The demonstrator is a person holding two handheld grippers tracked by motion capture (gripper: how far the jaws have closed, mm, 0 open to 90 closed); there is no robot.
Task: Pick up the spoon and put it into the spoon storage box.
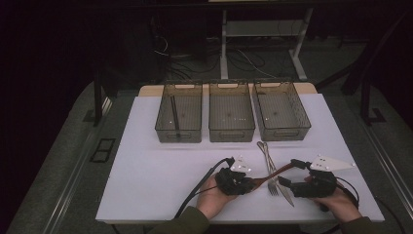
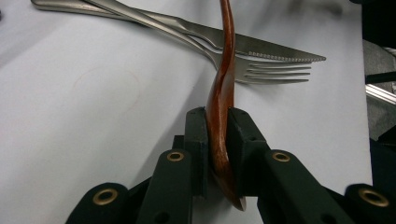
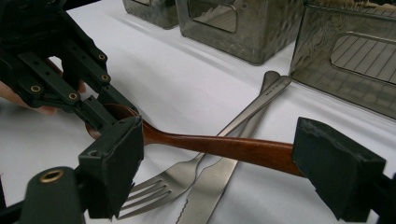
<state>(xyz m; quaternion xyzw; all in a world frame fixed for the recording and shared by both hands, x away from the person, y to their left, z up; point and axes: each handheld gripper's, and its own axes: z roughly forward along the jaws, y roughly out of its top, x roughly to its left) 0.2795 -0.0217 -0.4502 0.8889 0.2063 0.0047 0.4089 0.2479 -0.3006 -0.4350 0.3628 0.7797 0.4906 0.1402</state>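
On the white desk, near its front edge, the wooden spoon was partly hidden: its bowl end sat buried between the jaws of the left claw, and in the right claw's view the far tip of its handle ran behind one black pad. The spoon was reddish-brown and glossy, with a slim curved handle, lying across a steel fork and a serrated knife that crossed each other on the desk. The left claw was clenched tight on the spoon's bowl end, pads pressing both sides. The right claw stood wide, its pads either side of the handle without pressing it. Three smoky translucent bins stood in a row farther back.
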